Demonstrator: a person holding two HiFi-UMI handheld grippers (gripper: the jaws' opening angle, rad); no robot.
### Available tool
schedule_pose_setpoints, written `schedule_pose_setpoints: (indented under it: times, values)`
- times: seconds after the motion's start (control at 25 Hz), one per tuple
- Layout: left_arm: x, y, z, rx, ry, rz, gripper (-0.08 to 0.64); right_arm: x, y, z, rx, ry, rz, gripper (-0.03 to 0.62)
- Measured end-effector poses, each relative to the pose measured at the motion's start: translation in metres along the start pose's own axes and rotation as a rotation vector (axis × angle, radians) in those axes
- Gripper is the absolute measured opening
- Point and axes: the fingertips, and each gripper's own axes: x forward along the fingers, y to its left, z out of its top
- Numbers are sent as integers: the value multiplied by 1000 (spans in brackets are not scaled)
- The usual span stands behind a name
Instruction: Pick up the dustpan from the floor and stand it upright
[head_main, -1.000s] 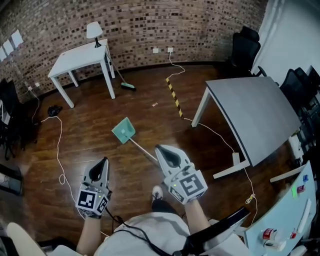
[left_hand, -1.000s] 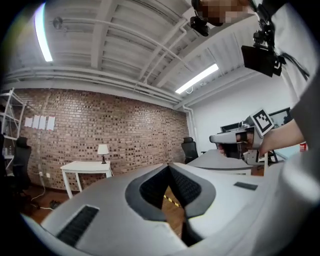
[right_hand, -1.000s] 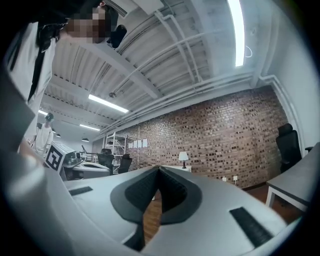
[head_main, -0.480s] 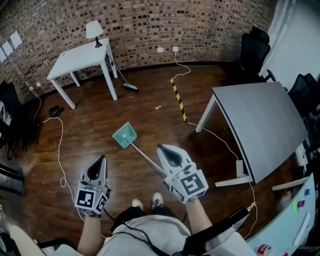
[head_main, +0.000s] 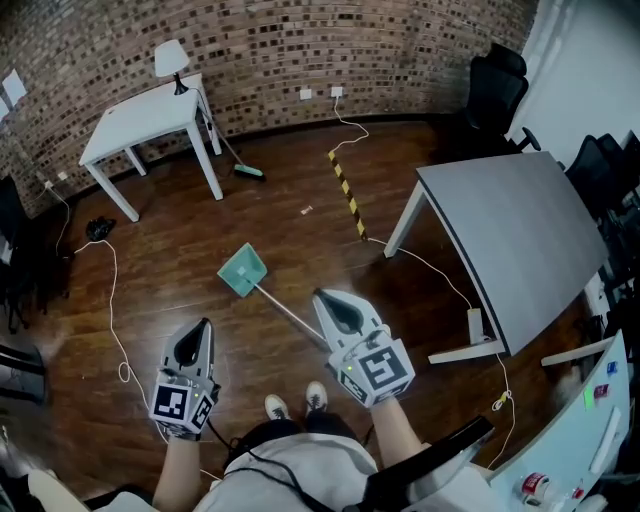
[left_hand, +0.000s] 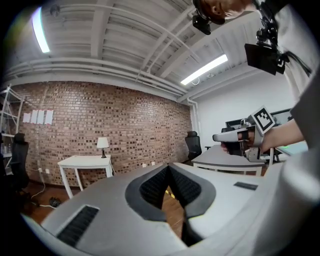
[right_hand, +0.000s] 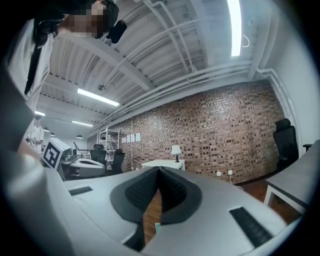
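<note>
a dark wooden floor (head_main: 300, 240) with a soft sheen fills the room, closed at the far side by a brick wall (head_main: 270, 50) with sockets low along it. the dustpan (head_main: 244, 270), teal, lies flat on the boards in the open middle of the room, and its thin pale handle runs back toward the right gripper (head_main: 322, 296), whose body hides the handle's end in the head view. a white table (head_main: 140, 115) with a small lamp (head_main: 170, 60) on it stands against the wall, and a green-headed broom (head_main: 246, 171) lies just beside one of its legs. a black-and-yellow striped strip (head_main: 346, 195) lies on the boards between there and a large grey table (head_main: 510, 235). a white cable (head_main: 112, 300) trails across the floor at the left, and black office chairs (head_main: 495, 95) stand in the far corner. the left gripper (head_main: 204, 323) is held above bare floor, well apart from the dustpan. both pairs of jaws are clenched, pad to pad at the tips, with nothing between them.
</note>
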Motion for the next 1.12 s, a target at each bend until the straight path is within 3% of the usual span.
schedule_pose_setpoints:
  times: [0.24,0.52,0.8,0.88,1.12]
  values:
    - [-1,5,-20,-16,34,-34,9,3,7,-10,-5,-11,17,-8]
    - [8,27,-59,5,87,-81,9,18,-8,-85,73,113,-54,17]
    - [16,49,-106,-34,133,-129,9,30,2,-137,27,197,-125,24]
    - [16,44,-125,-49,159,-149,9,25,2,-160,40,230,-136,57]
    - [36,21,-180,-56,244,-230,9,12,-30,-263,160,335,-238,71]
